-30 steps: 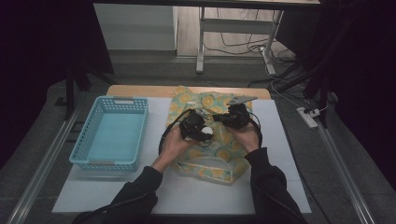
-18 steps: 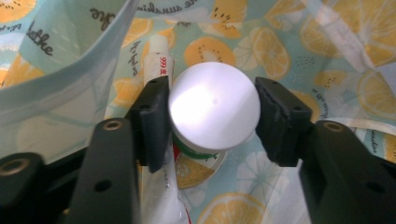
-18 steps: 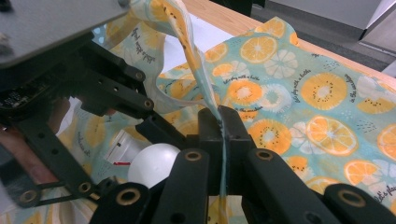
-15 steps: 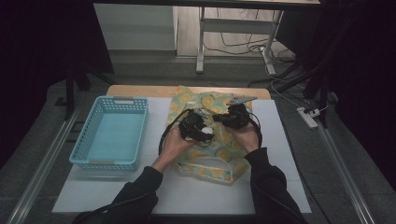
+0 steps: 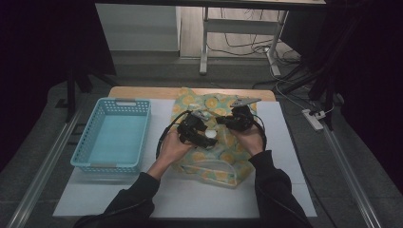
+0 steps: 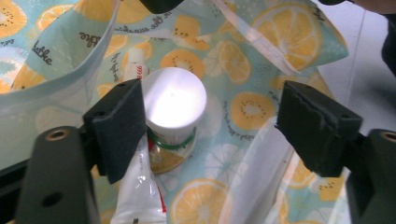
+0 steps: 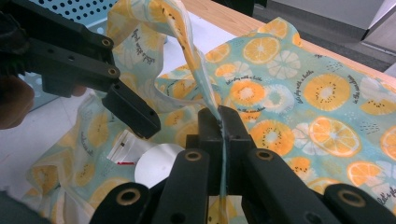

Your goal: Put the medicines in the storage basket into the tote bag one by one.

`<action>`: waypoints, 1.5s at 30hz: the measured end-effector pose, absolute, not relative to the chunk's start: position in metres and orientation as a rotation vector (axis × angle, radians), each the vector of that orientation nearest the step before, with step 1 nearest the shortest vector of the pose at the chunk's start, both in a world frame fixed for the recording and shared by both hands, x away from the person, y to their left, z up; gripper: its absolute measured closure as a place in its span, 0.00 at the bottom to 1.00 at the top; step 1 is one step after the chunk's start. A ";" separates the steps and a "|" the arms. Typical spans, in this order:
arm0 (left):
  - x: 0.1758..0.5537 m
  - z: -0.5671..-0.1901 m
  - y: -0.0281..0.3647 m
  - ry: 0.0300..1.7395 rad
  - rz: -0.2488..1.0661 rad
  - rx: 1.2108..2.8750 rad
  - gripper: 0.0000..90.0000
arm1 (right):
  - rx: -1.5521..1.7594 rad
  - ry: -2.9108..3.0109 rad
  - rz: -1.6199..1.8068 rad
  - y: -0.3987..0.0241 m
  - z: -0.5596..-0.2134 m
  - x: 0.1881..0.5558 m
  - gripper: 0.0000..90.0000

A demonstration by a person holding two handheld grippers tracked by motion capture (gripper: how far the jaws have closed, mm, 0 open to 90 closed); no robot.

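A: Where is the bag [image 5: 223, 156] sitting?

B: Mid-table, spread from the far edge toward the near edge, on the white mat [image 5: 199, 199]. It is a pale green cloth bag printed with orange and lemon slices. A light blue basket [image 5: 116, 135] stands well apart from it, toward the table's left edge.

A: What is the right gripper [image 7: 223, 122] doing?

B: Its jaws are pressed together on a strip of the bag's fabric, which rises out of them in the right gripper view. In the high view that gripper [image 5: 236, 119] sits over the far part of the bag, held by the person's right hand [image 5: 251, 138].

A: And the left gripper [image 6: 205, 126]?

B: Its jaws are spread wide, holding nothing. One foam pad [image 6: 122, 126] sits just beside a white cap [image 6: 173, 103]; I cannot tell if they touch. The other pad is well clear of it.

A: What does the cap belong to?

B: A small container with a green band under the cap, lying in the bag's opening. Beside it lies a white tube [image 6: 140, 196] with red markings. The high view shows the cap [image 5: 209, 135] as a white disc next to the left gripper [image 5: 196, 128].
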State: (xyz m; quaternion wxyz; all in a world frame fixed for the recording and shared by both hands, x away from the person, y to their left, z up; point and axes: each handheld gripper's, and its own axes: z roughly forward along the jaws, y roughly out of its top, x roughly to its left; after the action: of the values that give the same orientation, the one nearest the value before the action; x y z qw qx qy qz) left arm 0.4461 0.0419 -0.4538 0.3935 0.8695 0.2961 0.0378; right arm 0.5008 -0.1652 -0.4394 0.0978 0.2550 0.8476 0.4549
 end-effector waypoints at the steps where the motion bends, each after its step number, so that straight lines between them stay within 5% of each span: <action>1: 0.445 -0.453 0.043 0.746 0.089 2.198 0.23 | 0.752 2.509 1.344 -0.165 -0.439 0.501 0.99; 14: 0.422 -0.453 0.054 0.691 0.026 2.142 0.04 | 0.745 2.510 1.348 -0.165 -0.438 0.499 0.99; 45: 0.387 -0.495 0.058 0.694 0.010 2.228 0.01 | 0.725 2.505 1.358 -0.165 -0.433 0.495 0.99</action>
State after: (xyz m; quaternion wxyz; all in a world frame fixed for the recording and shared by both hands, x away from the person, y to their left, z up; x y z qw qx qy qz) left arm 0.3870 0.0576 -0.4950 0.3932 0.8778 0.2735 0.0039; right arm 0.4952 -0.1648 -0.4327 0.1005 0.2453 0.8477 0.4596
